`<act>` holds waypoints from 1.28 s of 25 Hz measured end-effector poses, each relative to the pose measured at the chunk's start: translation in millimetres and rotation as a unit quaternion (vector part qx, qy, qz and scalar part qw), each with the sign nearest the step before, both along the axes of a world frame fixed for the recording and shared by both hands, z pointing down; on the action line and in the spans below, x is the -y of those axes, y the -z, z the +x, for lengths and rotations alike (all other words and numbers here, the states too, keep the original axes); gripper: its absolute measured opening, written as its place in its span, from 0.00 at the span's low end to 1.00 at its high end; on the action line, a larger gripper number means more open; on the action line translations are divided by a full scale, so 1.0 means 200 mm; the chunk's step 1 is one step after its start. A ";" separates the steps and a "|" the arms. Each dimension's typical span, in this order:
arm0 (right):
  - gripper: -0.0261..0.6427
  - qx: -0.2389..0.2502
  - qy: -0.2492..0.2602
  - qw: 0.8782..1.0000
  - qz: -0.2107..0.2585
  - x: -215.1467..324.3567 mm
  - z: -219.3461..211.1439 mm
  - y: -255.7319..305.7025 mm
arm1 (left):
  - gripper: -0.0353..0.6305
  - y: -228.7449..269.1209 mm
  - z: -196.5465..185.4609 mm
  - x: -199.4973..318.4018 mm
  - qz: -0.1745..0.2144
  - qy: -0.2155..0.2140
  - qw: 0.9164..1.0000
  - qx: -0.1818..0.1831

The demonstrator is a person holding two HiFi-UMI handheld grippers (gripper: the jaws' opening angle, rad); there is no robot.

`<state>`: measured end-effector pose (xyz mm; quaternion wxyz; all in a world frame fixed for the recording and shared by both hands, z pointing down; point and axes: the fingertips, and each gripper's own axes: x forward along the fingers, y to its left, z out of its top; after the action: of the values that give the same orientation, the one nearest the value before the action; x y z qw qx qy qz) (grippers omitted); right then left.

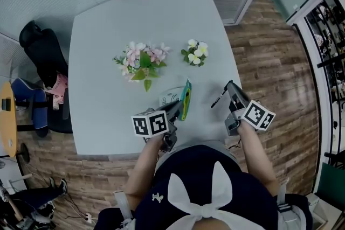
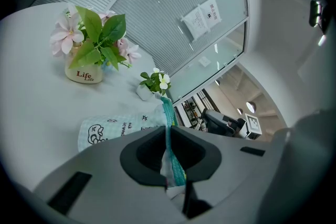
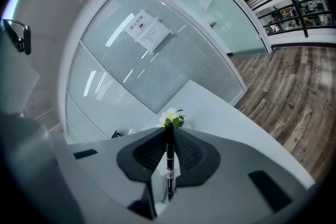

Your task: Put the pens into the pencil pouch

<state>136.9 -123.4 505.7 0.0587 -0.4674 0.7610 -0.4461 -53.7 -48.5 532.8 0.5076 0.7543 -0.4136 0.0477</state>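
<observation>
Left gripper: jaws pinched on the teal zipper edge of the pale mint fabric pencil pouch with black doodle print. That edge is lifted; the rest of the pouch lies on the light grey table, near its front edge.

Right gripper: jaws clamped on a slim black pen, which stands crosswise to the direction the jaws point.

In the head view the pouch sits to the left of the pen, the two apart with bare table between them. The pen's free end slants down and left, toward the pouch. The pouch's long axis runs away from us.

We judge that the next move falls to the right hand: carry the pen leftward and line it up with the held zipper edge. We cannot tell whether the pouch mouth is open.
</observation>
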 end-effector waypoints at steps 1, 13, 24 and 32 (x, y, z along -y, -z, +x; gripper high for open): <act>0.11 0.004 0.002 1.000 0.003 0.00 -0.01 0.02 | 0.12 0.00 0.00 0.00 -0.001 -0.001 1.000 0.000; 0.11 0.042 0.021 0.998 0.039 0.06 -0.16 0.21 | 0.12 0.00 0.02 0.00 0.000 -0.001 1.000 -0.002; 0.11 0.065 0.061 0.993 0.080 0.11 -0.35 0.40 | 0.12 0.01 0.04 0.00 0.001 -0.002 1.000 -0.001; 0.11 0.045 0.087 0.988 0.117 0.15 -0.46 0.49 | 0.12 0.01 0.05 0.01 0.003 -0.001 1.000 -0.005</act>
<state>45.2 -154.2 407.9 0.1086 -0.3685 0.8424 -0.3778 -43.4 -50.3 531.2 0.5077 0.7562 -0.4104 0.0432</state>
